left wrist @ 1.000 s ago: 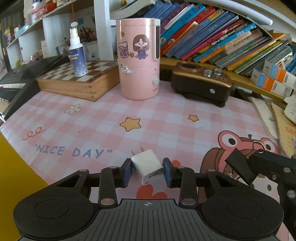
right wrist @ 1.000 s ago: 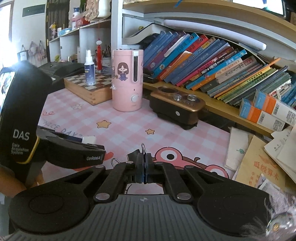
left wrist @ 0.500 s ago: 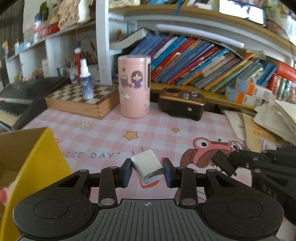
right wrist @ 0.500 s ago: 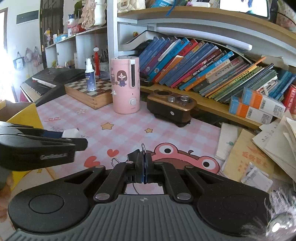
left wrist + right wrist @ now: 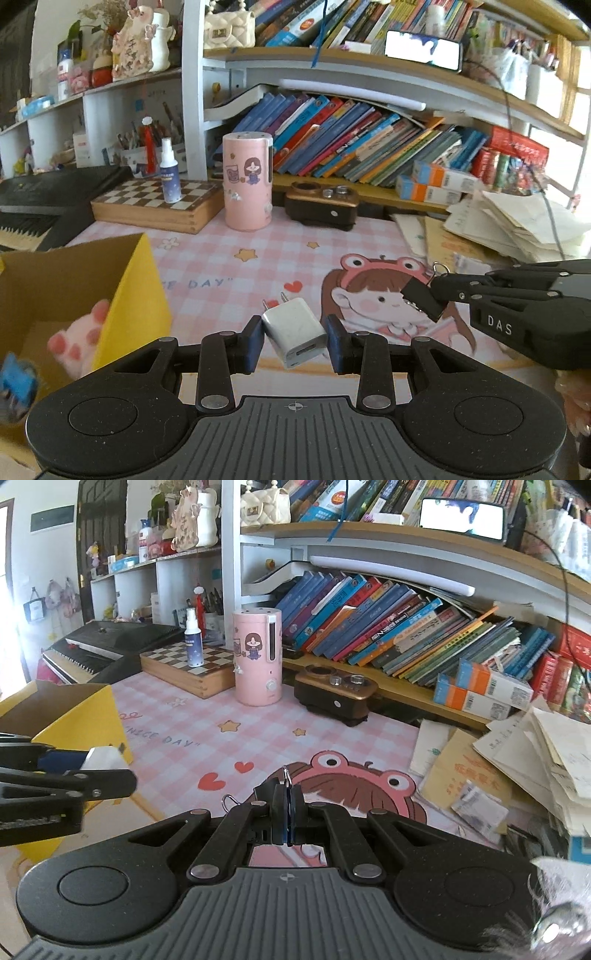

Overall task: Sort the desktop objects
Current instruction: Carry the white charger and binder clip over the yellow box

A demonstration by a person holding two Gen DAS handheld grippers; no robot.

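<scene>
My left gripper [image 5: 294,341] is shut on a white USB charger plug [image 5: 294,332] and holds it in the air above the pink desk mat [image 5: 236,280]. My right gripper [image 5: 287,812] is shut on a black binder clip [image 5: 266,794] whose wire loops stick up; the clip also shows in the left wrist view [image 5: 423,299]. A yellow cardboard box [image 5: 133,295] stands open at the left, just left of the charger. It holds a pink paw toy [image 5: 79,341]. The box also shows in the right wrist view [image 5: 79,716].
A pink cylindrical humidifier [image 5: 248,181], a brown device [image 5: 320,206] and a chessboard box [image 5: 155,206] with a spray bottle [image 5: 170,170] stand at the back. Stacked papers [image 5: 517,760] lie at the right. A keyboard [image 5: 110,642] lies at the back left, with bookshelves behind.
Both grippers have risen and pulled back from the mat with their objects. The yellow box has come into view at the left.
</scene>
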